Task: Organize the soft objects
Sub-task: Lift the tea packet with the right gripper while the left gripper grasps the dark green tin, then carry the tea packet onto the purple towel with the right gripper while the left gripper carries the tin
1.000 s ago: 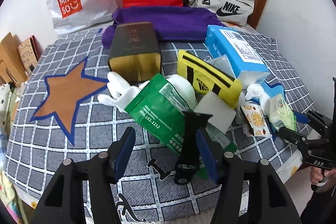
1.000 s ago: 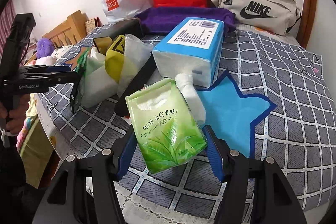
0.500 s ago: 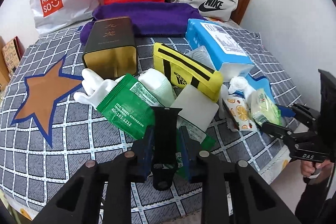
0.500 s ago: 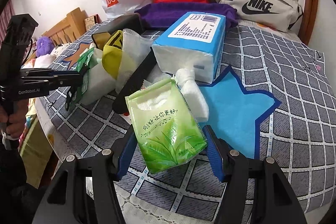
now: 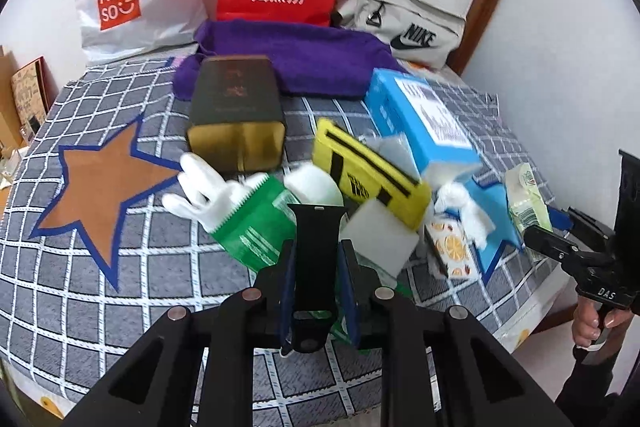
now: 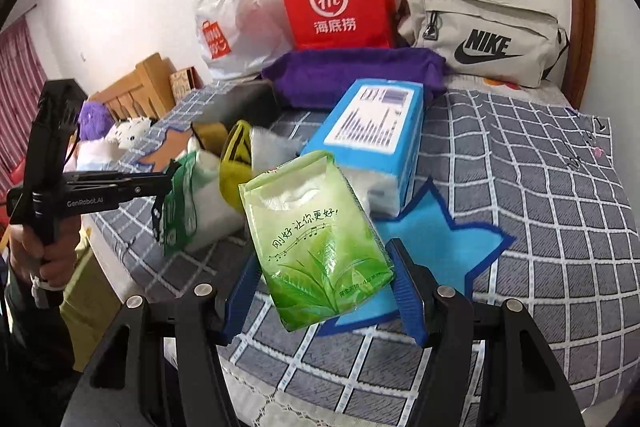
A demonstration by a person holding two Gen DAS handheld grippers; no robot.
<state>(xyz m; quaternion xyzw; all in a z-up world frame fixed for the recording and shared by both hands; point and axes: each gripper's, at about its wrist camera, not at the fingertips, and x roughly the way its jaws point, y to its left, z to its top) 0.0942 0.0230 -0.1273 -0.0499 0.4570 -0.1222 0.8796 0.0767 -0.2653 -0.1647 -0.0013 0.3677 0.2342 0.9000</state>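
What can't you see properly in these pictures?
- Left wrist view: the lower end of the black strap sits behind the left gripper fingers.
- Left wrist view: the print on the green packet is blurred, and the strap covers part of it.
- Right wrist view: the bottom of the blue tissue pack is hidden by the green tissue pack in the right gripper.

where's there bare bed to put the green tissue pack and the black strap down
Free: the brown star side, left of the gold box, and the grid cover right of the blue star, below the Nike bag. Crowded: the middle pile around the yellow pouch, blue tissue box and white glove.
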